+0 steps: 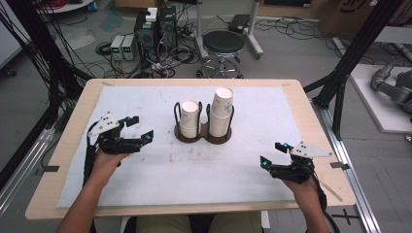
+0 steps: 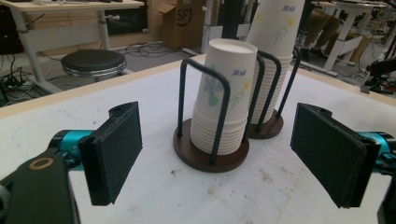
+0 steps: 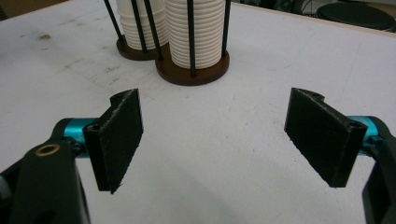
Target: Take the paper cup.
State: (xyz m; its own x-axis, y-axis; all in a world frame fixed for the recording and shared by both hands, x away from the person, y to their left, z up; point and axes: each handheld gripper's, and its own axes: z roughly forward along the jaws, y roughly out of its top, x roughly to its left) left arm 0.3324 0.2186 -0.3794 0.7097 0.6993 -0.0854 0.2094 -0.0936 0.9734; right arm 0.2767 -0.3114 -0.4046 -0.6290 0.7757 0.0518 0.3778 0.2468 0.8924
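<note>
Two stacks of white paper cups stand in a dark double cup holder (image 1: 203, 134) at the middle of the table. The left stack (image 1: 190, 118) (image 2: 224, 107) is shorter than the right stack (image 1: 221, 110) (image 2: 275, 51). Left of the holder, my left gripper (image 1: 142, 128) (image 2: 219, 156) faces the shorter stack, open, with nothing between its jaws. At the table's front right, my right gripper (image 1: 272, 154) (image 3: 212, 142) is open too, a fair way short of the holder base (image 3: 191, 72).
A white mat (image 1: 145, 165) covers most of the wooden table (image 1: 73, 121). Beyond the far edge are a black stool (image 1: 223, 46), cables and computer boxes (image 1: 155, 26) on the floor. Black frame posts (image 1: 350, 58) stand at the table's right.
</note>
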